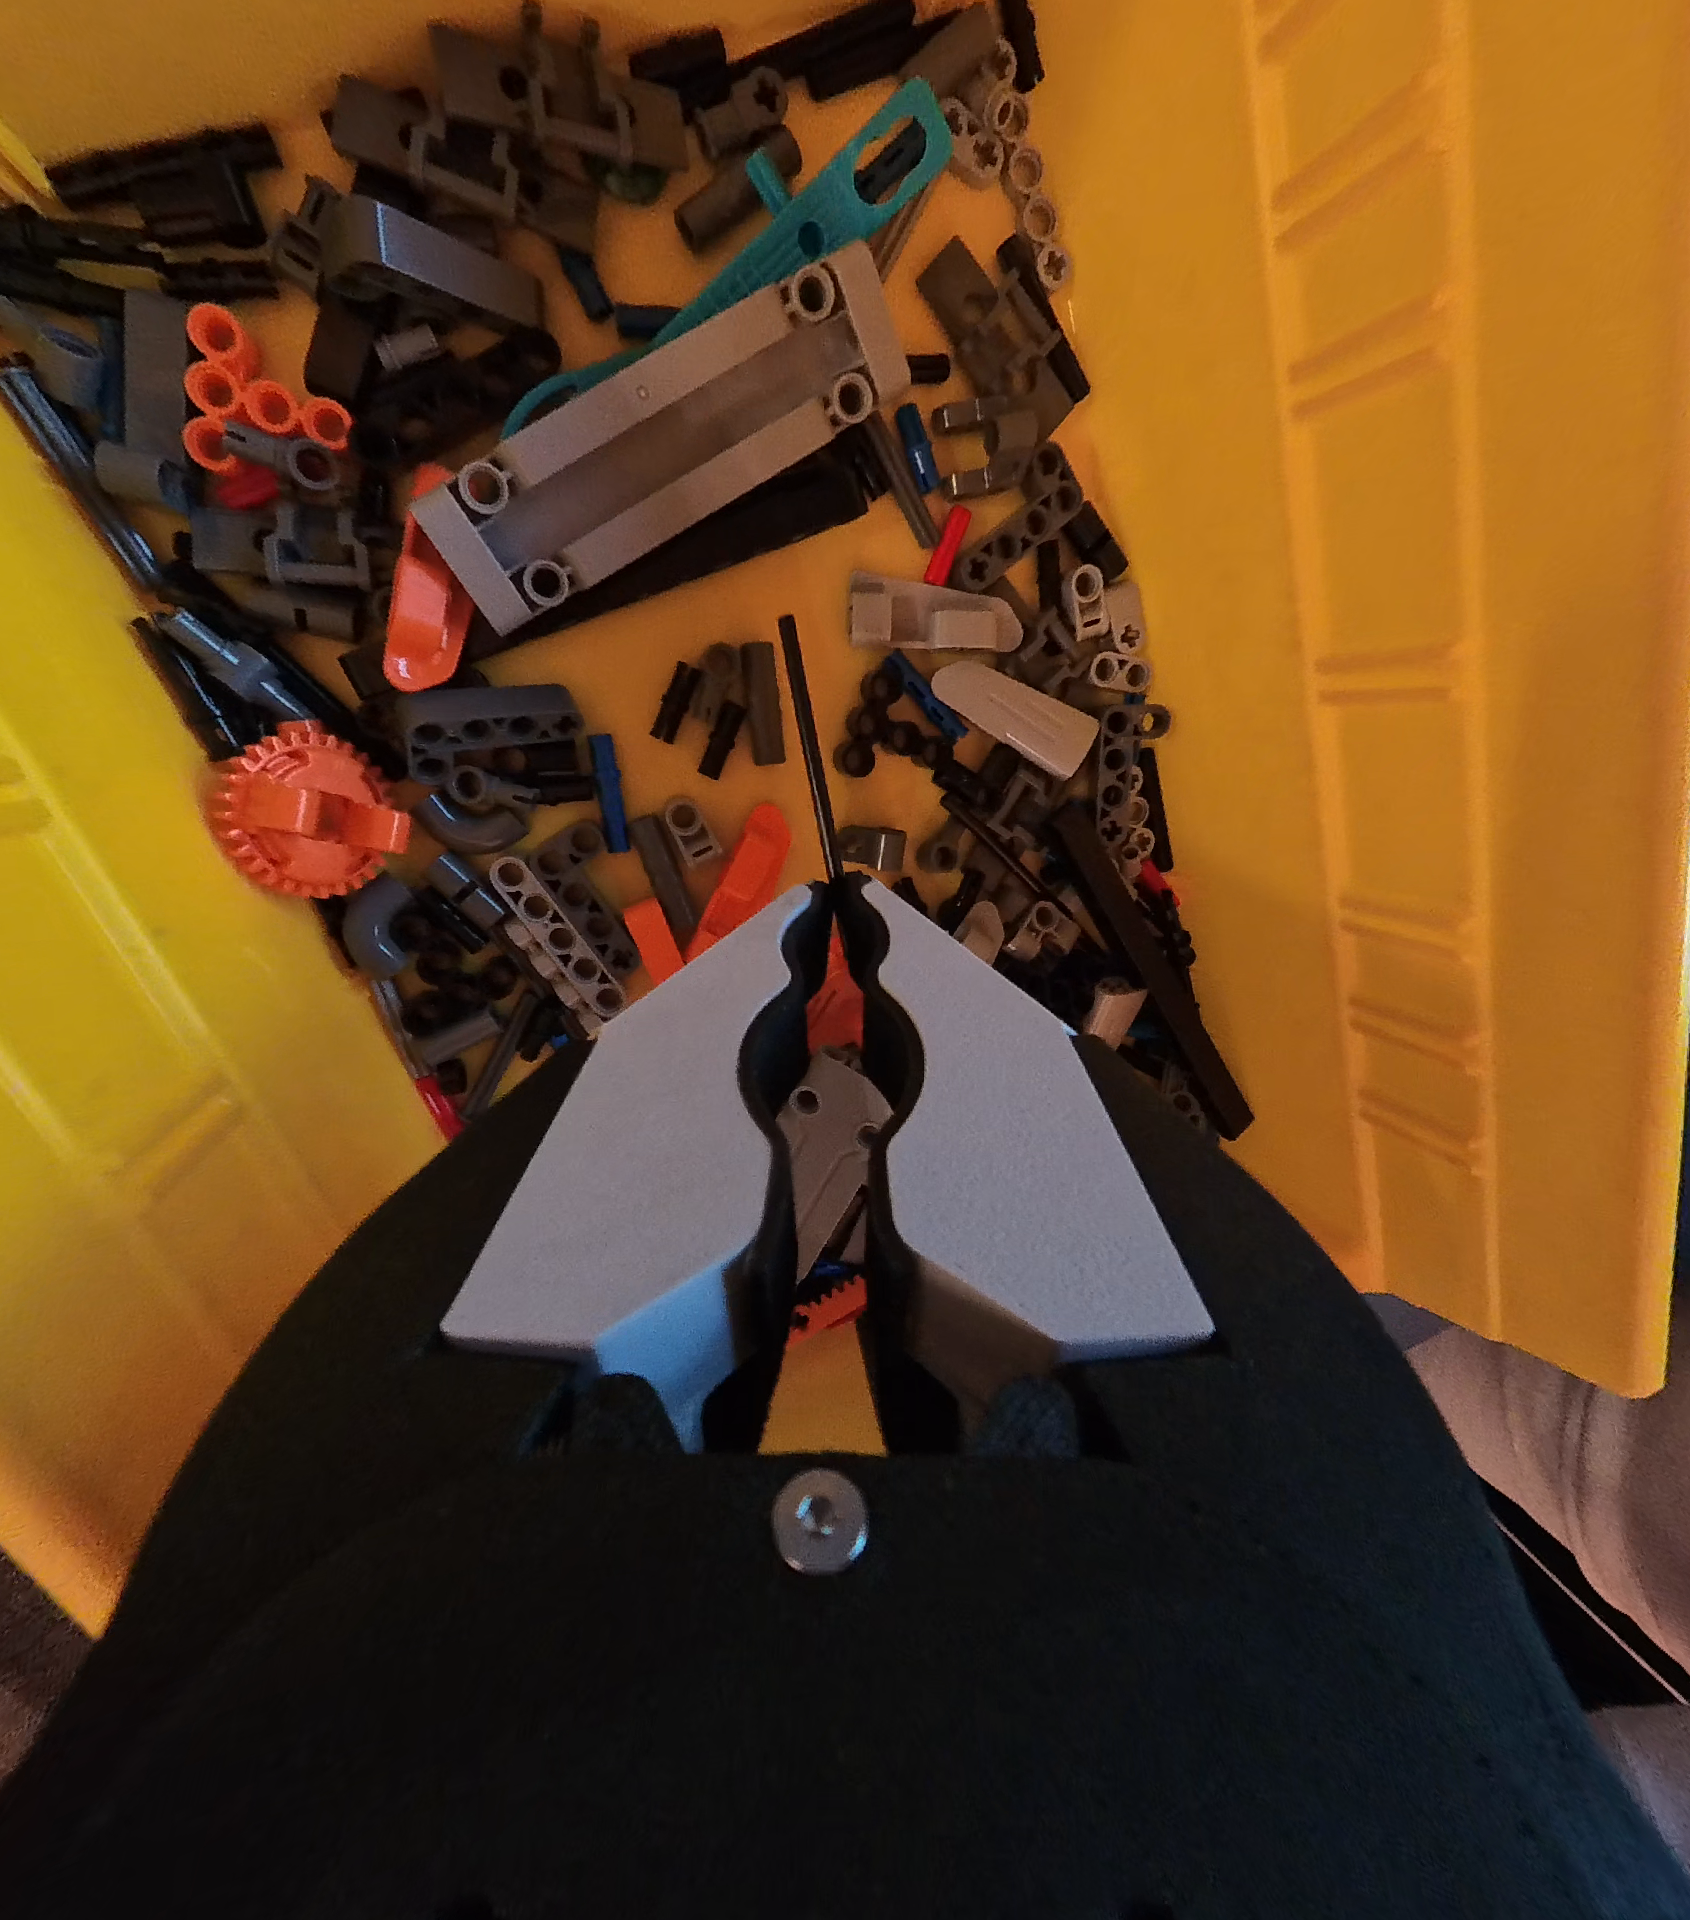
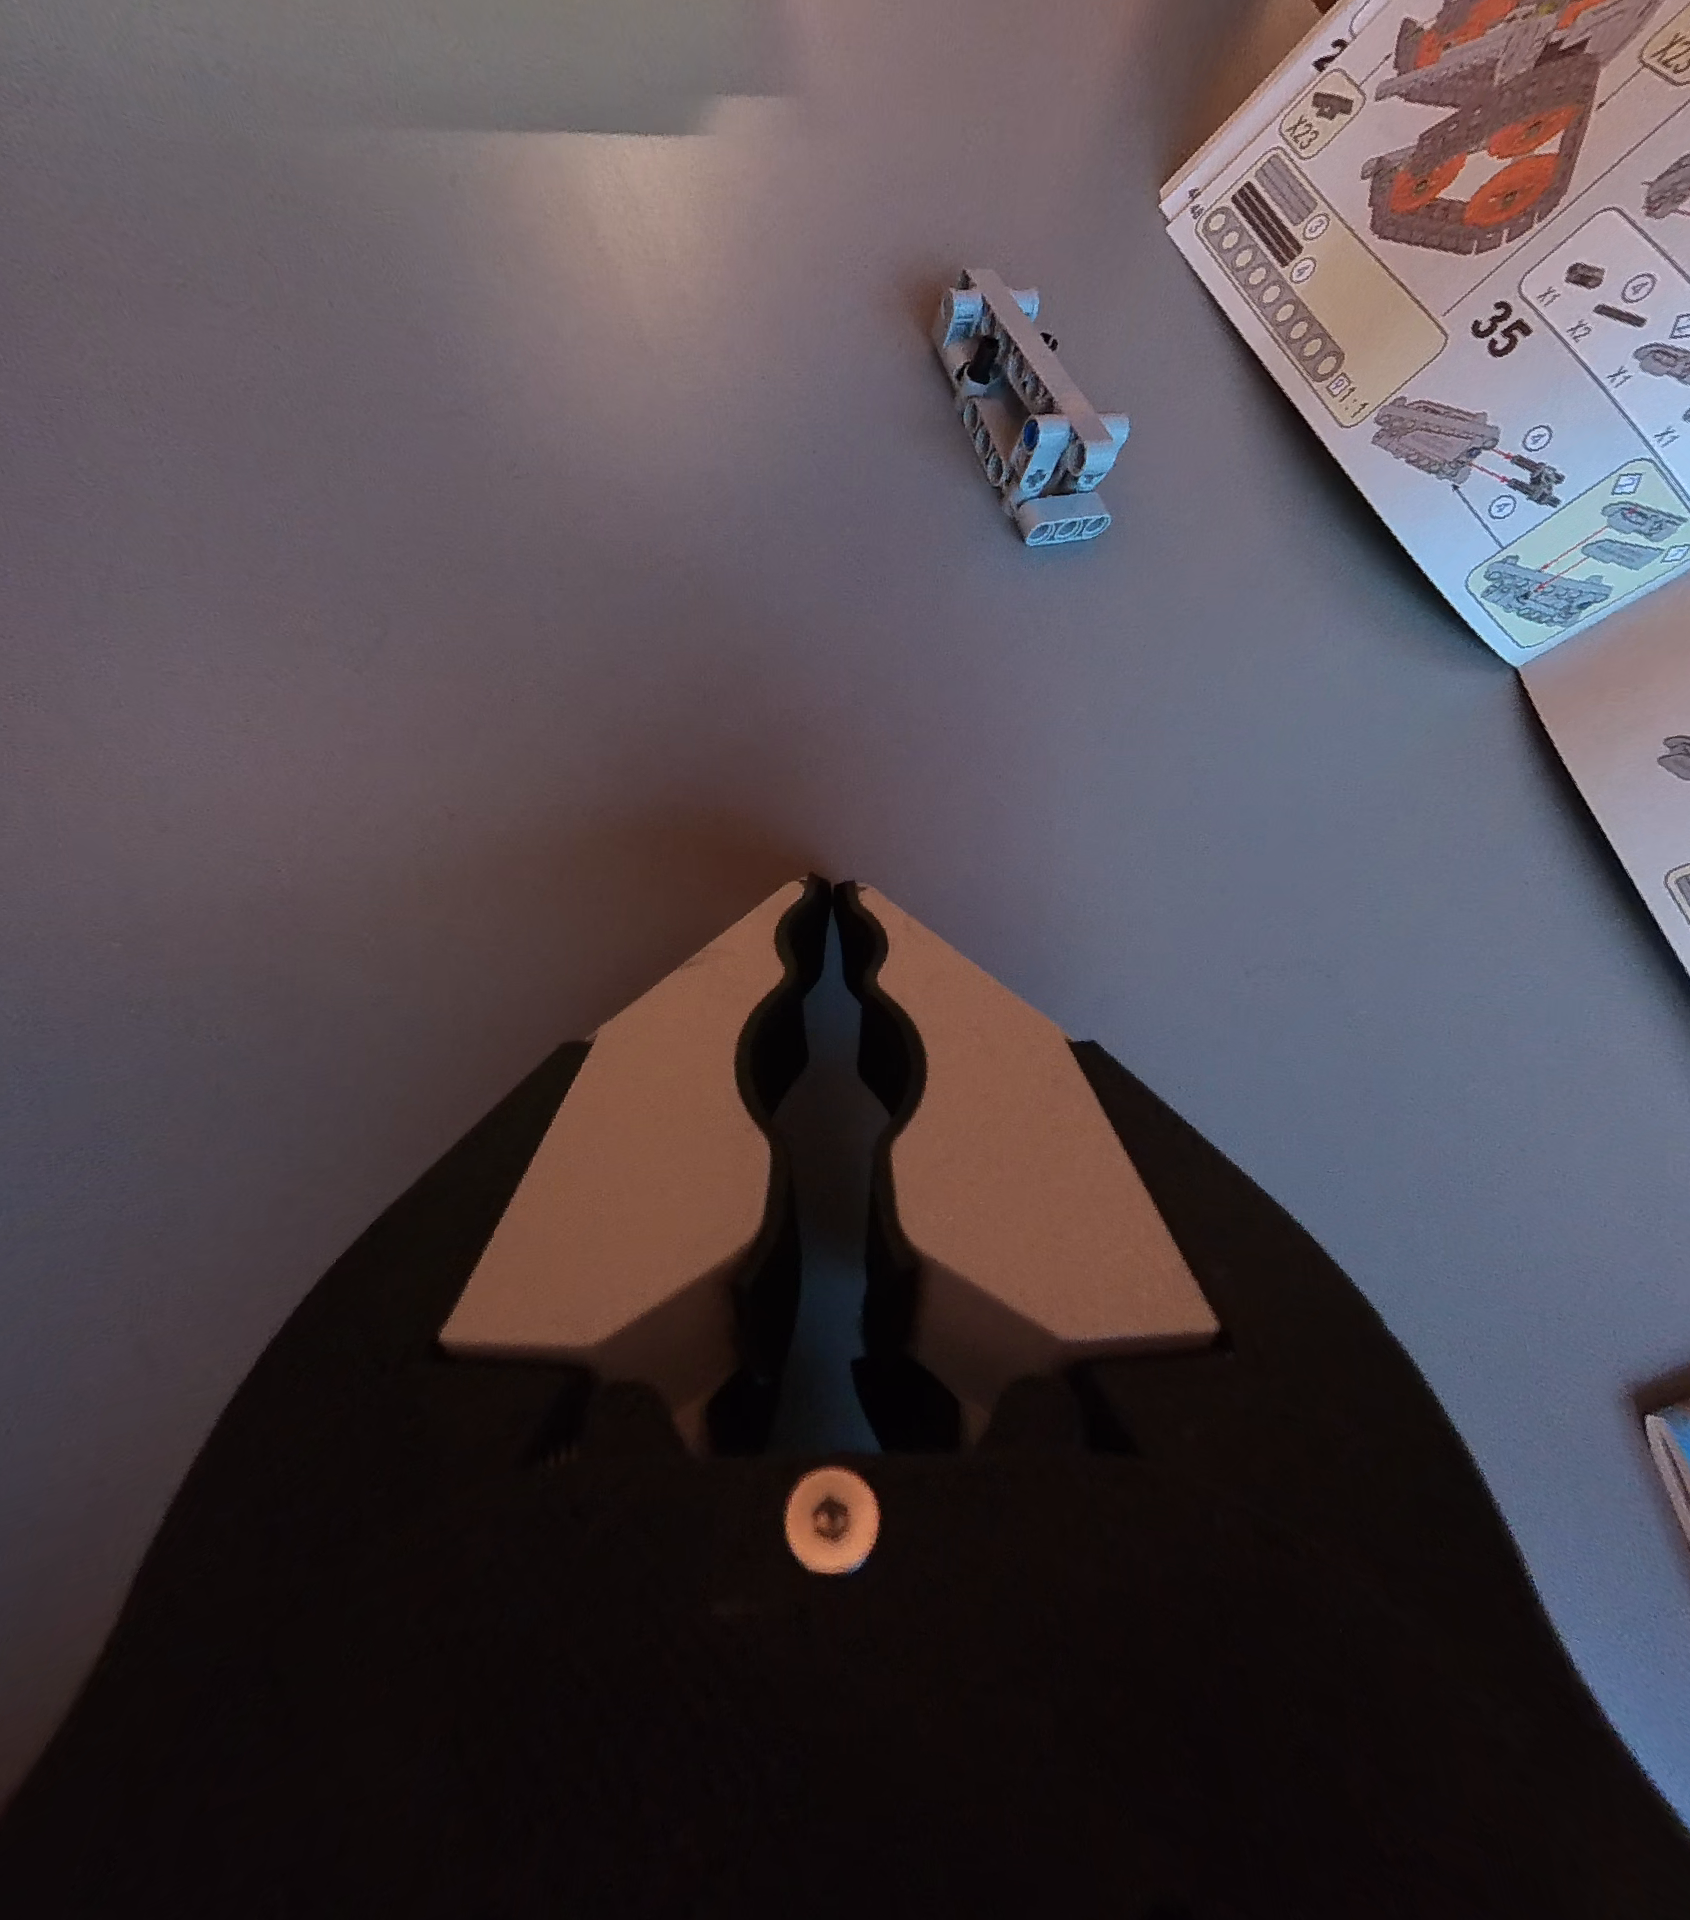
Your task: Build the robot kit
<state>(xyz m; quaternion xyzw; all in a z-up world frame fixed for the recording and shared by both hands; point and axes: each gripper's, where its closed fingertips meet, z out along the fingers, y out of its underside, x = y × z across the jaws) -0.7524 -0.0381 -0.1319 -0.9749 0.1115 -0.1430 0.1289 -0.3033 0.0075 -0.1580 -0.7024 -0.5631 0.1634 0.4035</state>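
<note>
Yellow walls of the bin (image 1: 1423, 727) hem in the left hand-held gripper (image 1: 839, 891), clamped on a thin black axle (image 1: 808, 748) pointing straight ahead over loose parts. Right hand-held gripper (image 2: 833, 885) is closed, empty, over the open grey bench (image 2: 301, 520); beyond sit a grey assembly (image 2: 1028, 405) and a booklet (image 2: 1547, 364).
</note>
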